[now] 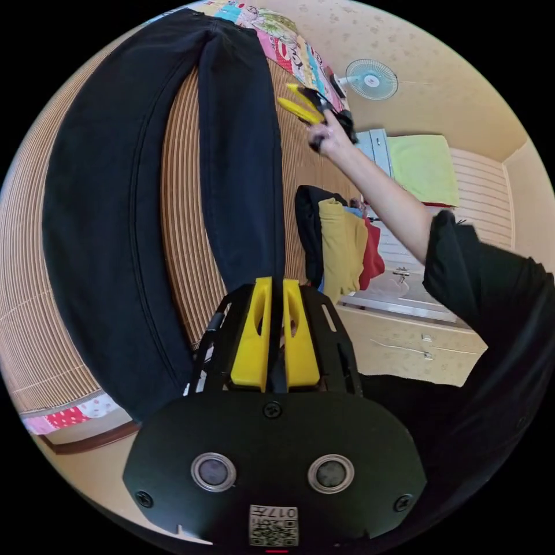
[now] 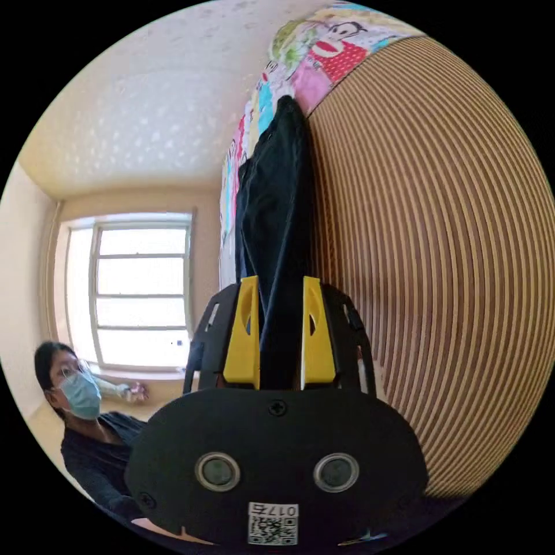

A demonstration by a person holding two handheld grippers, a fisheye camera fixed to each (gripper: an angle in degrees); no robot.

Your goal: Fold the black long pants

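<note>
In the left gripper view, the left gripper (image 1: 276, 289) pinches a leg end of the black long pants (image 1: 115, 219), spread over the striped mat (image 1: 185, 191); the right gripper (image 1: 303, 104) appears upper centre. In the right gripper view, the right gripper (image 2: 280, 289) clamps black fabric (image 2: 277, 231), a window (image 2: 136, 289) at left.

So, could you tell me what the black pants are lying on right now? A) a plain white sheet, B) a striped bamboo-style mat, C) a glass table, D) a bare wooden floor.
B: the black pants are spread across a mat of fine tan and brown stripes, which also shows beside the lifted cloth in the right gripper view.
</note>
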